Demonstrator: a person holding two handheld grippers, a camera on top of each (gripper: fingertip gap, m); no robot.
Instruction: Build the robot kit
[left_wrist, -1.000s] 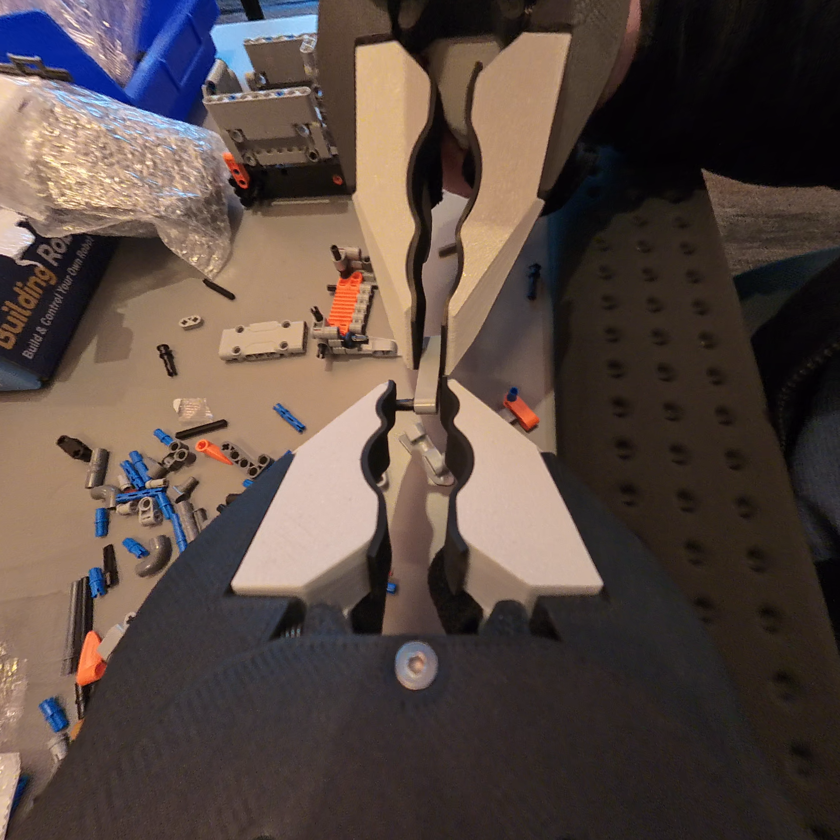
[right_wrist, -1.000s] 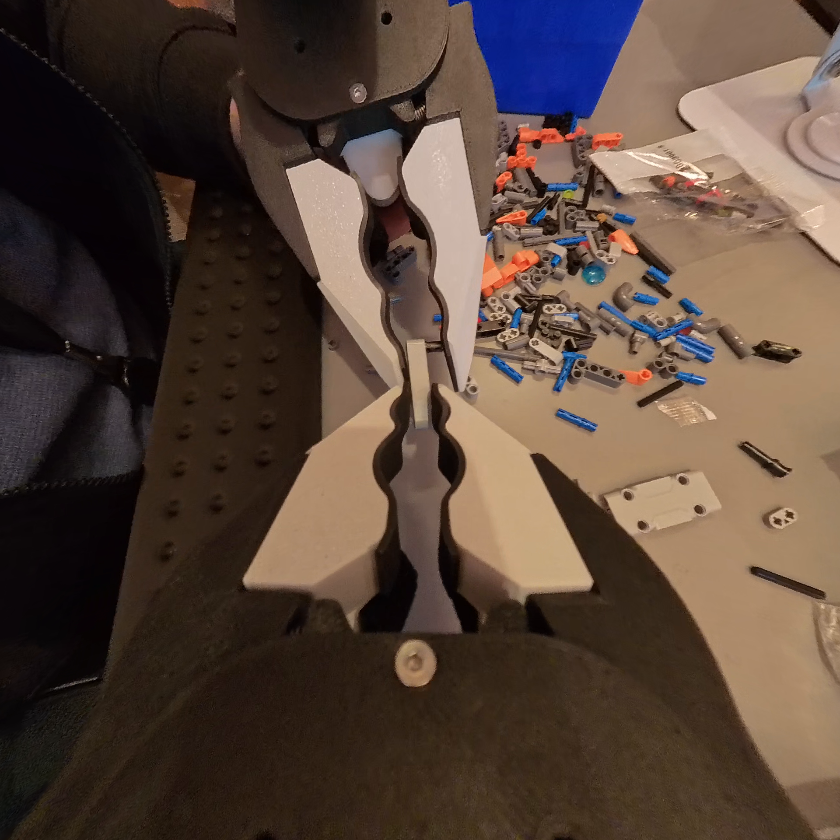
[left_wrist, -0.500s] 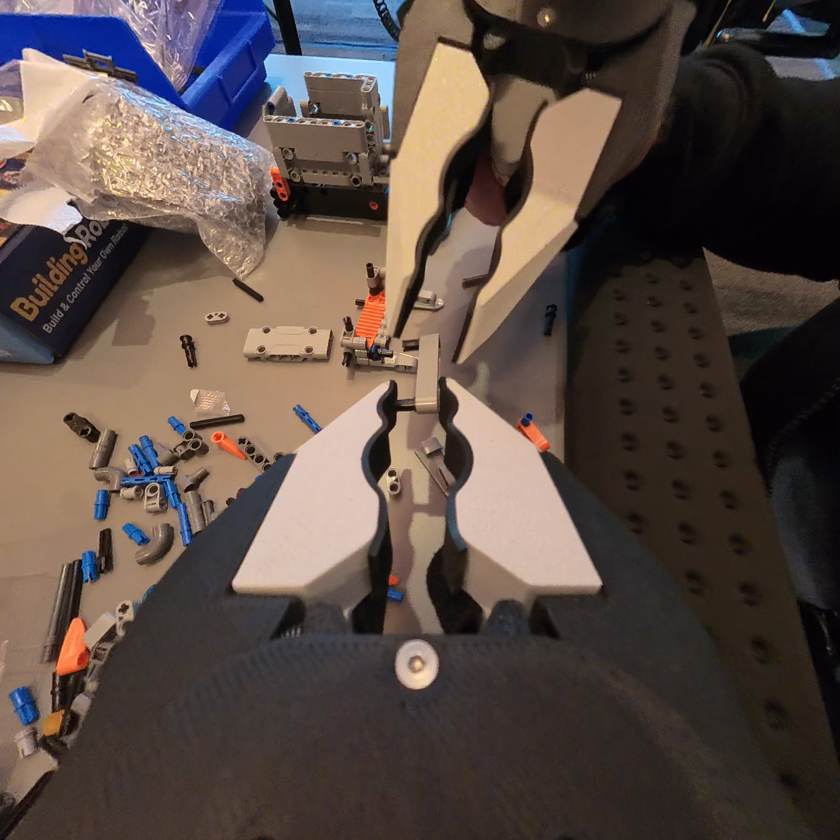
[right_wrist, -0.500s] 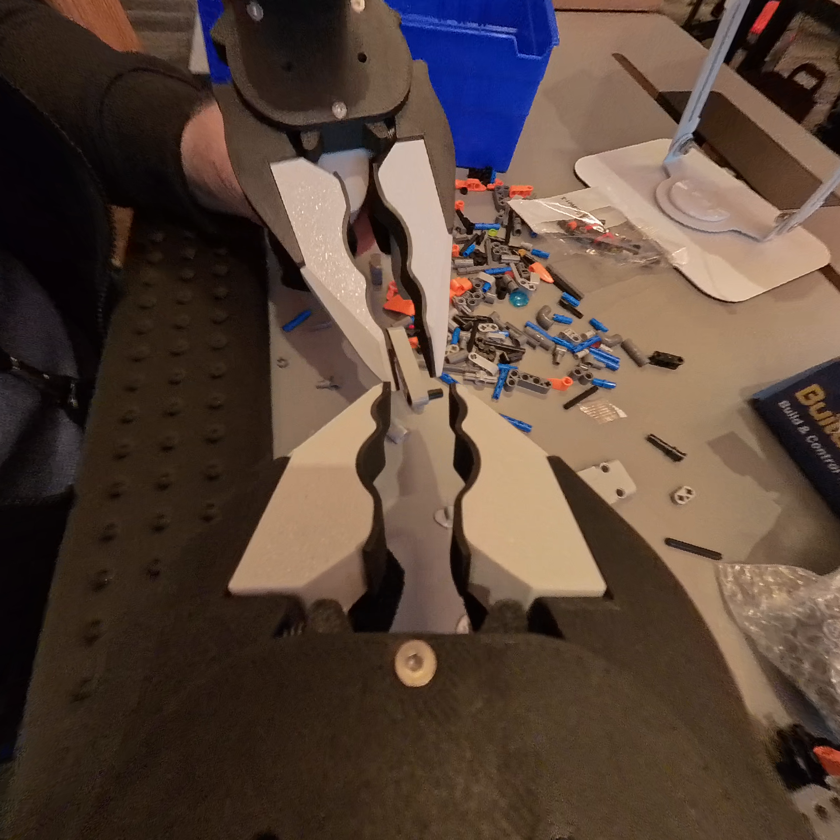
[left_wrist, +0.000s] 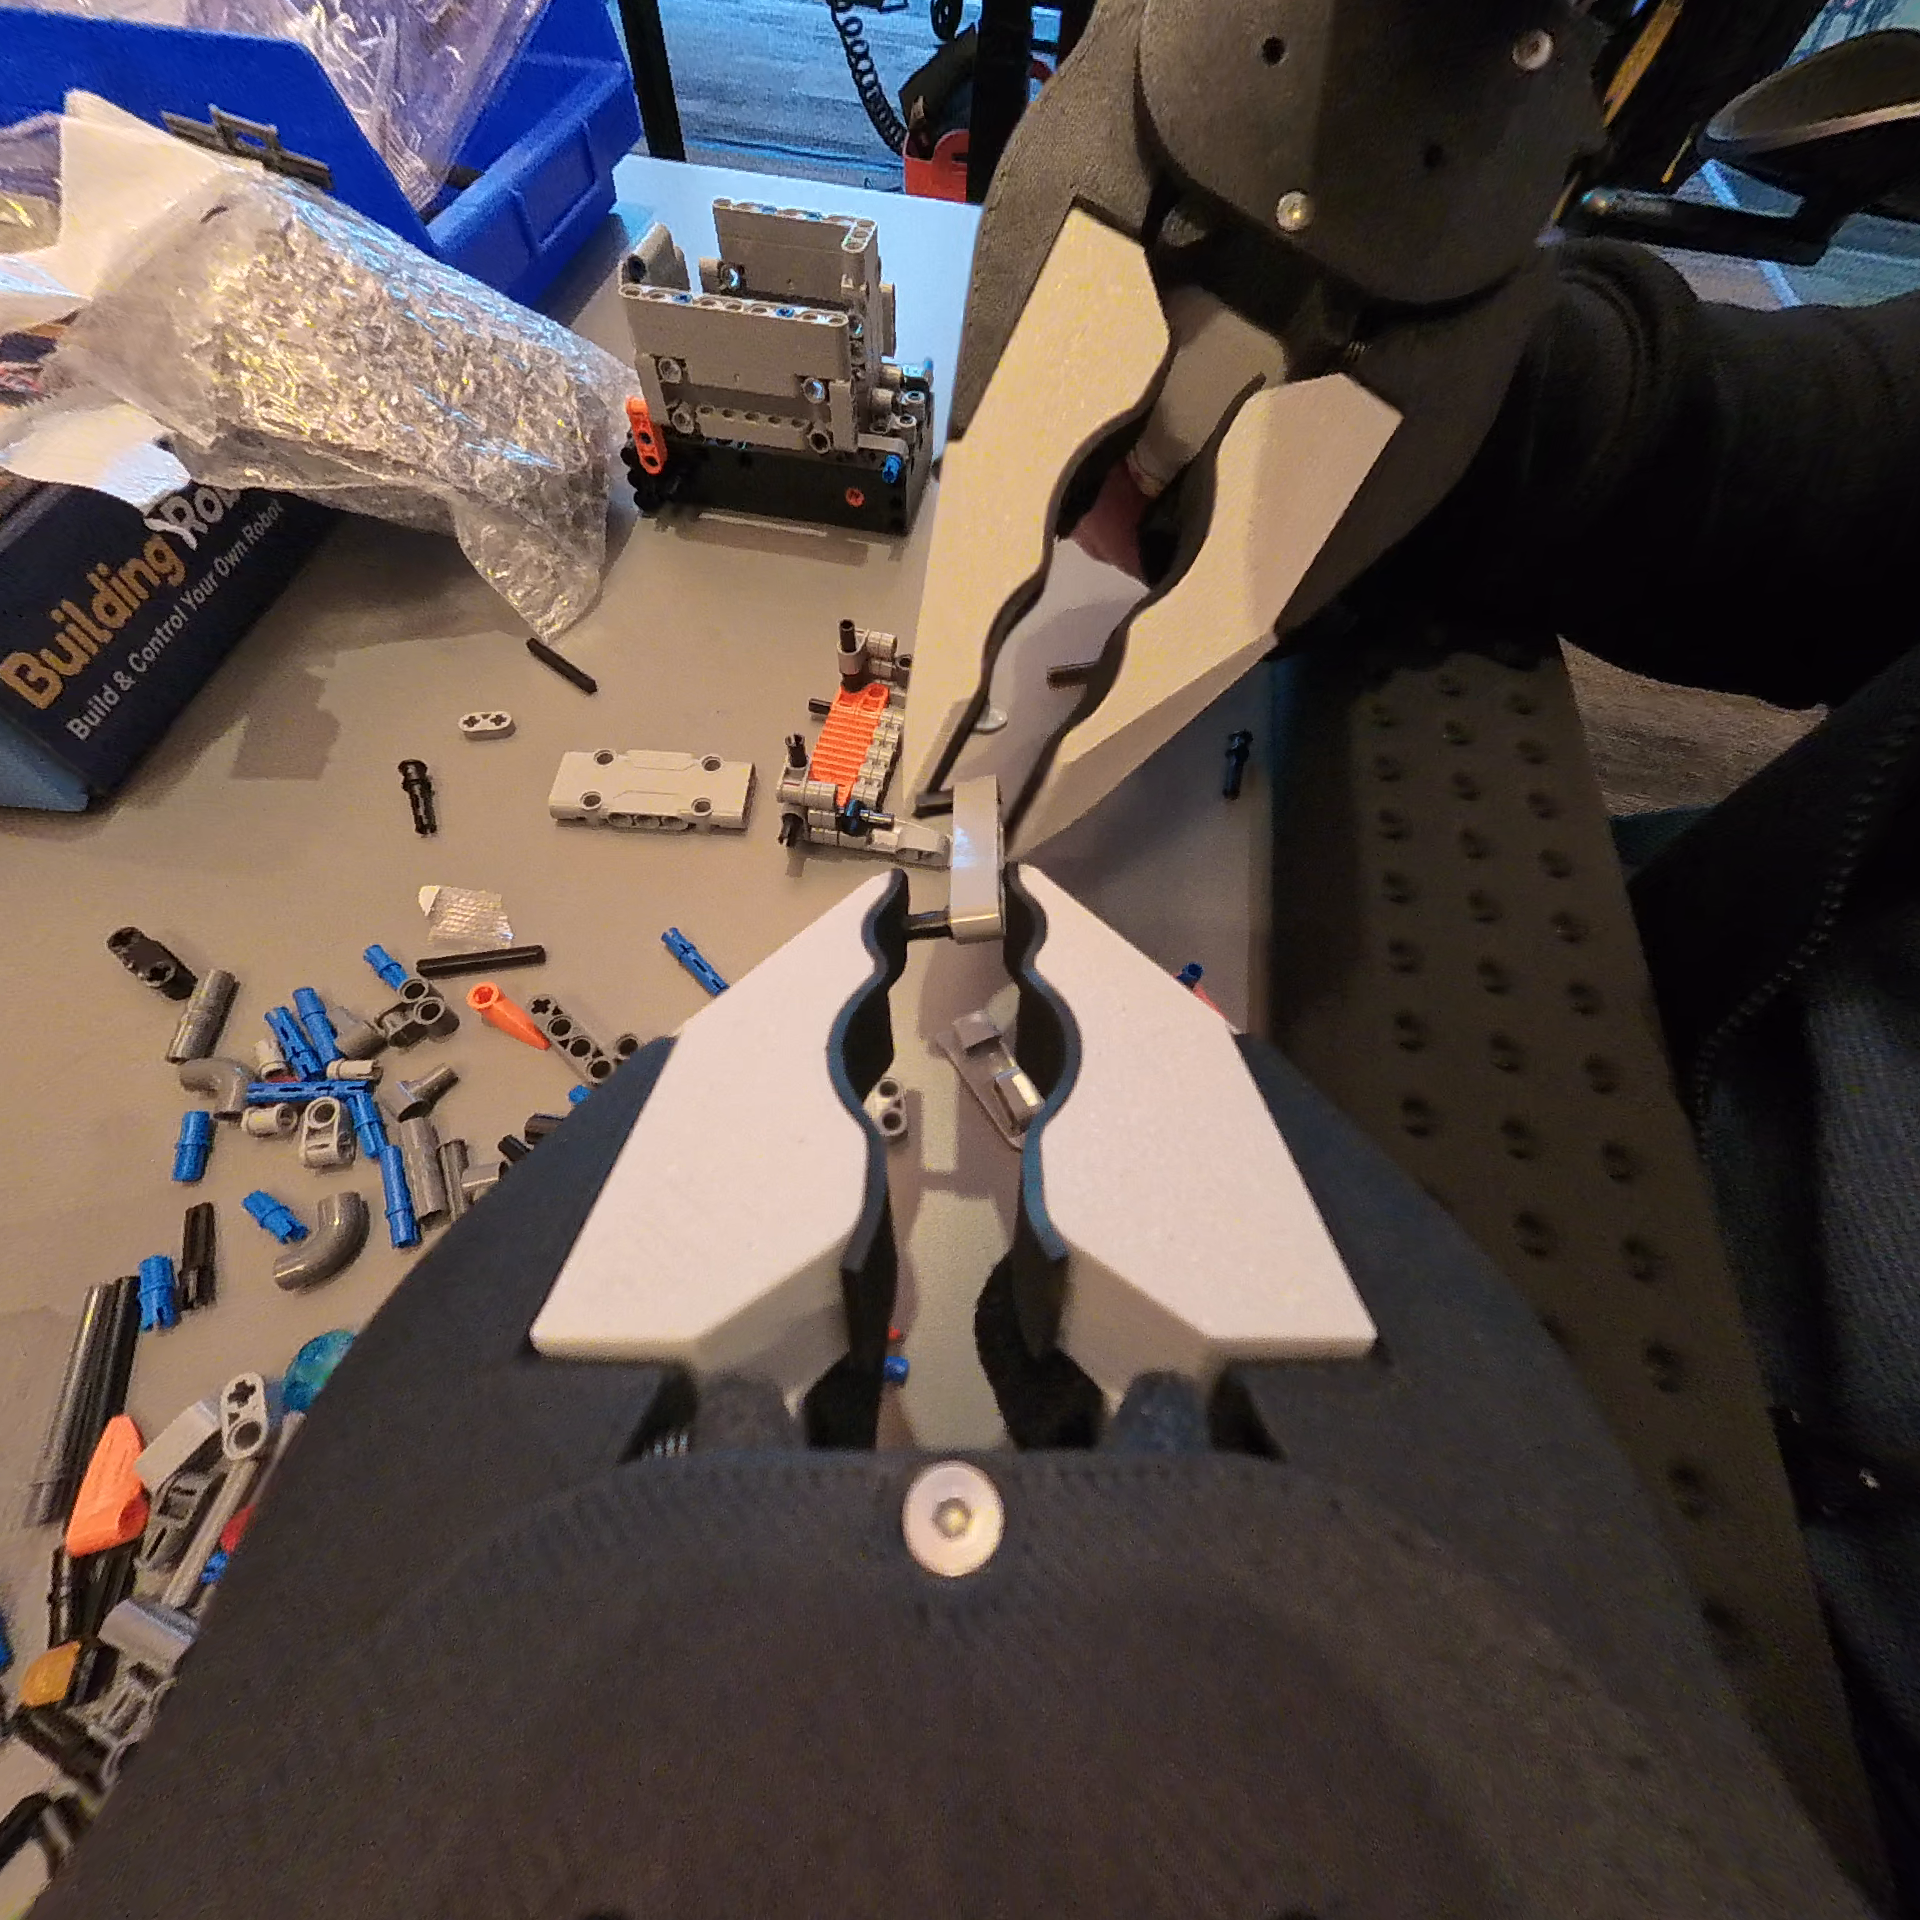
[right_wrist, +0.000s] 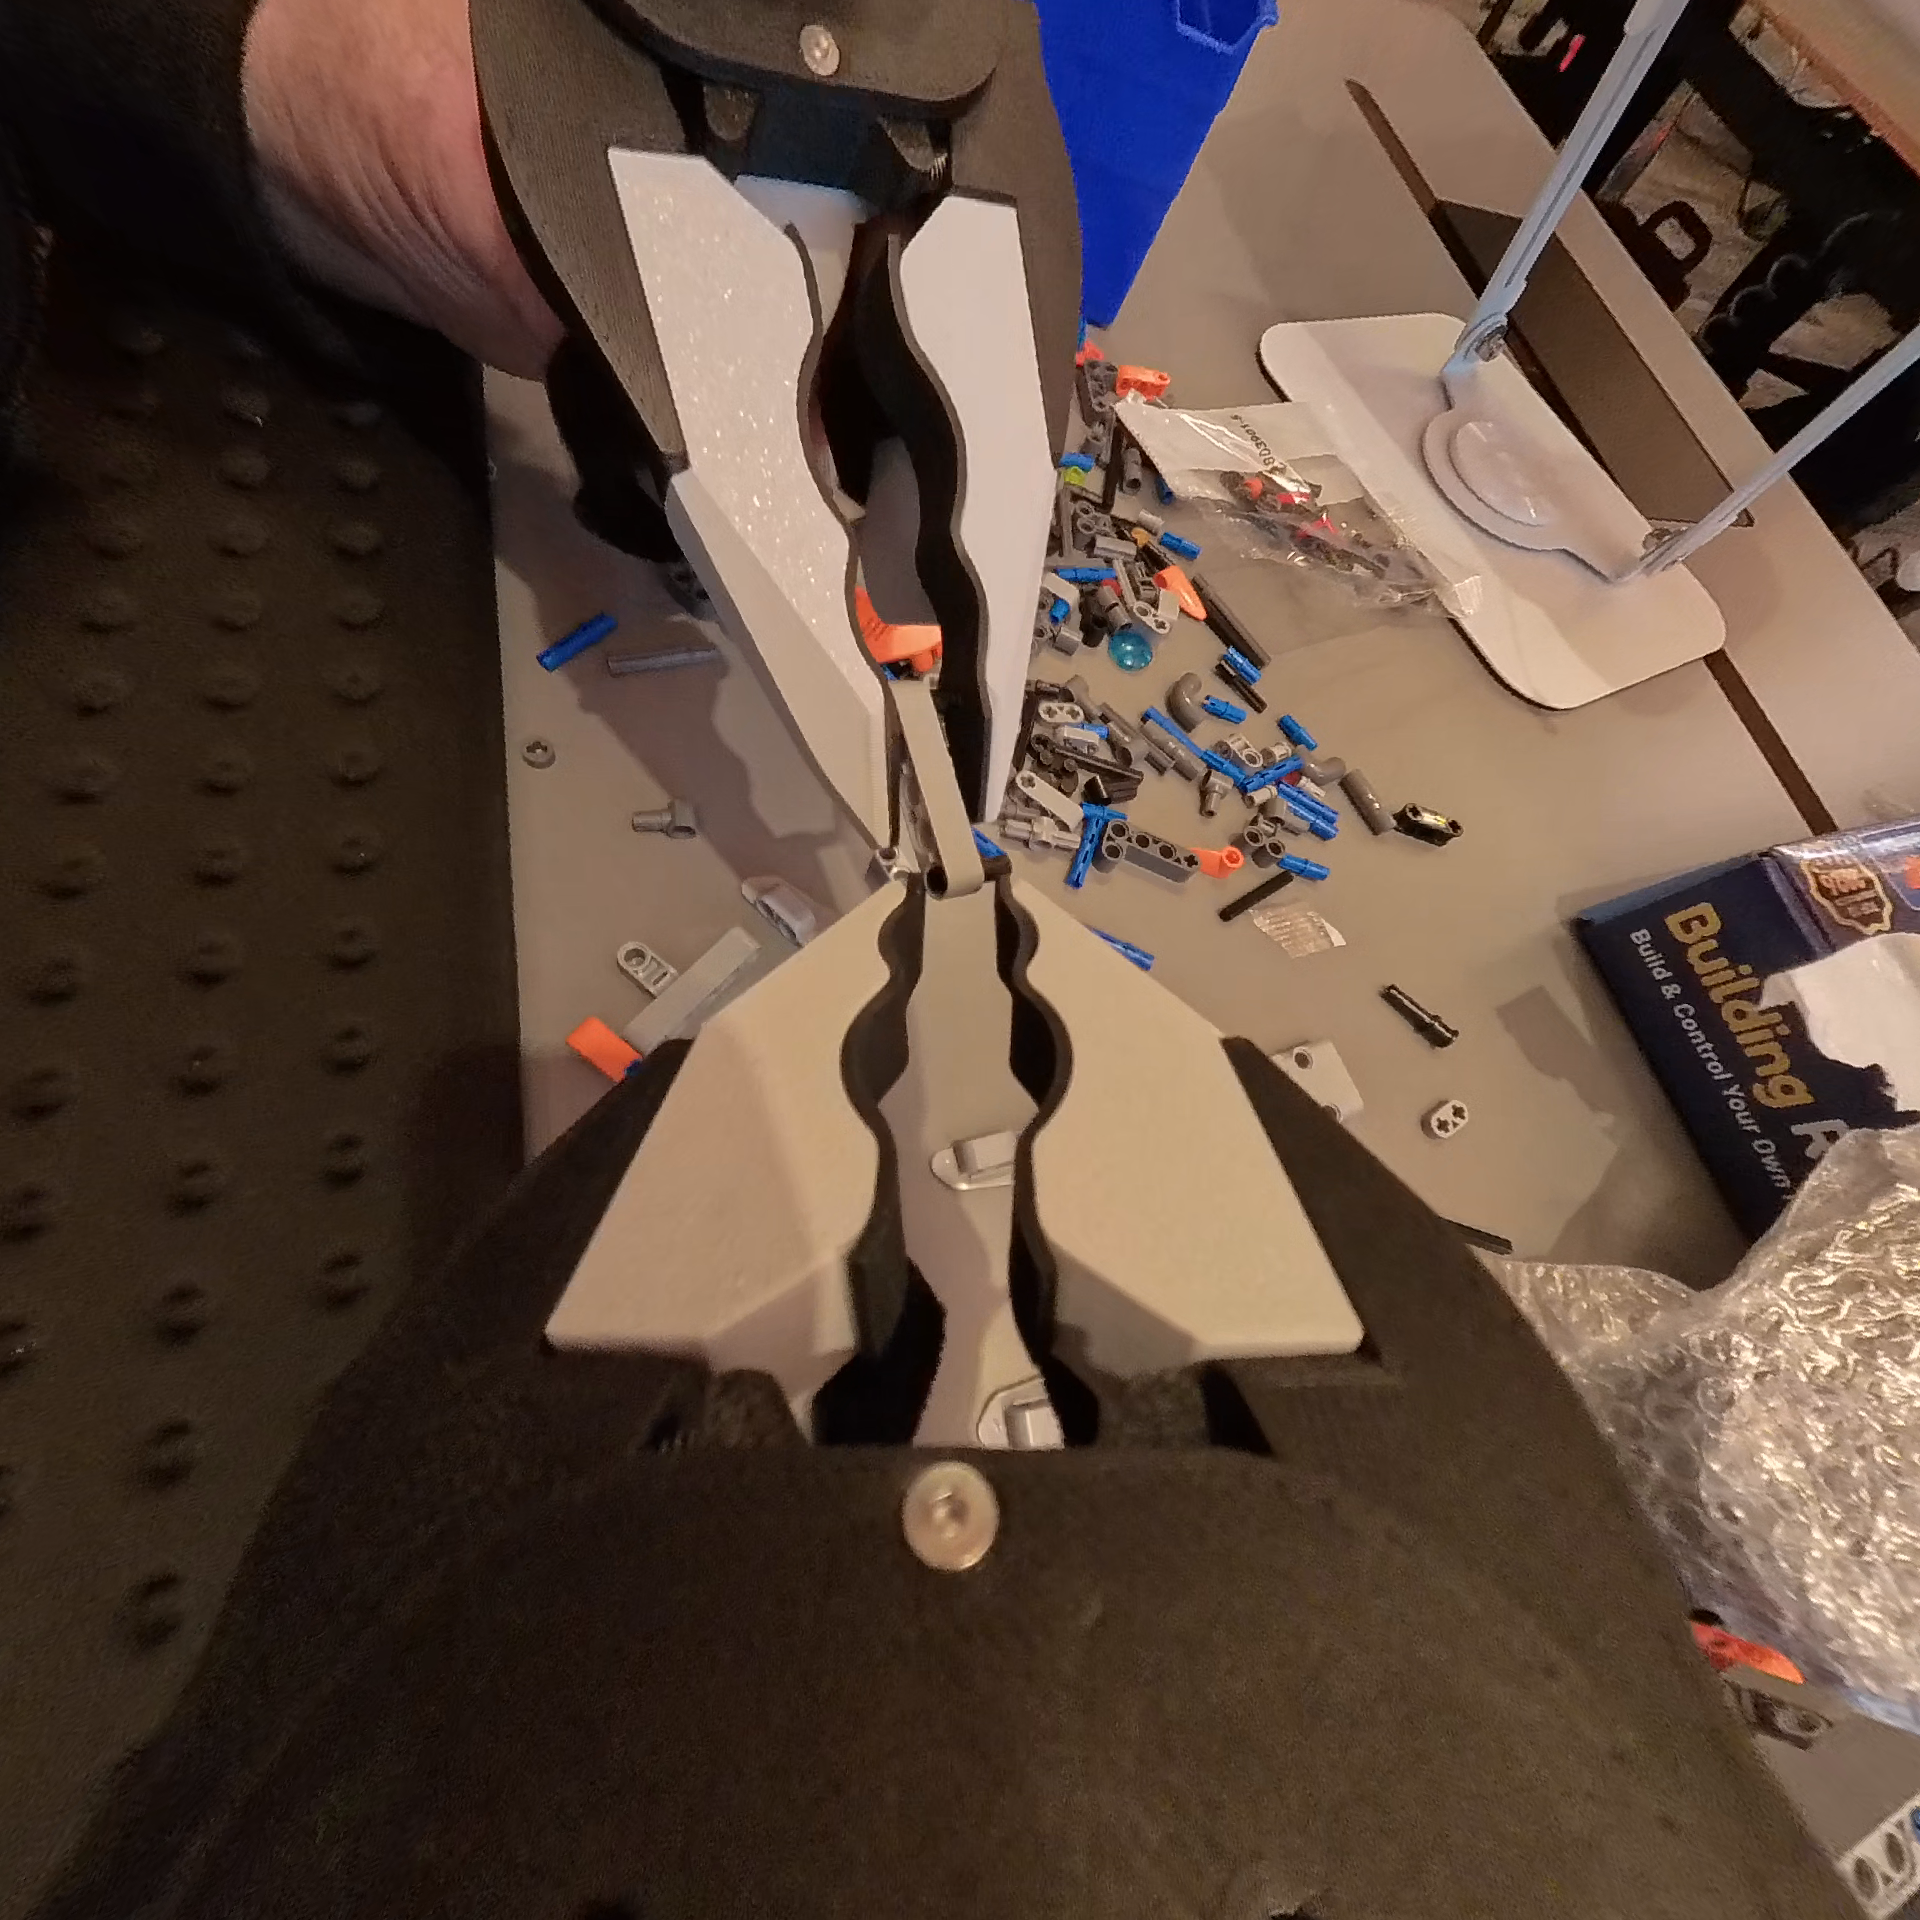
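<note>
A short grey beam with a black pin sticking out of its side hangs in the air between both grippers. My left gripper is shut on its near end, pin against one finger. My right gripper comes down from above with its tips closed about the beam's other end. In the right wrist view the beam runs up from my right gripper into the left gripper. Both hover above the grey table.
Loose blue, grey, black and orange parts lie scattered at left. A part-built grey model, bubble wrap, a dark blue box and a blue bin stand behind. A black studded mat lies at right. A white stand base is farther off. Both grippers' tips are close together, under 4 cm apart.
The right gripper let go of the beam and opened, then closed back onto its end. The left gripper kept hold throughout. Both grippers rose and tilted.
</note>
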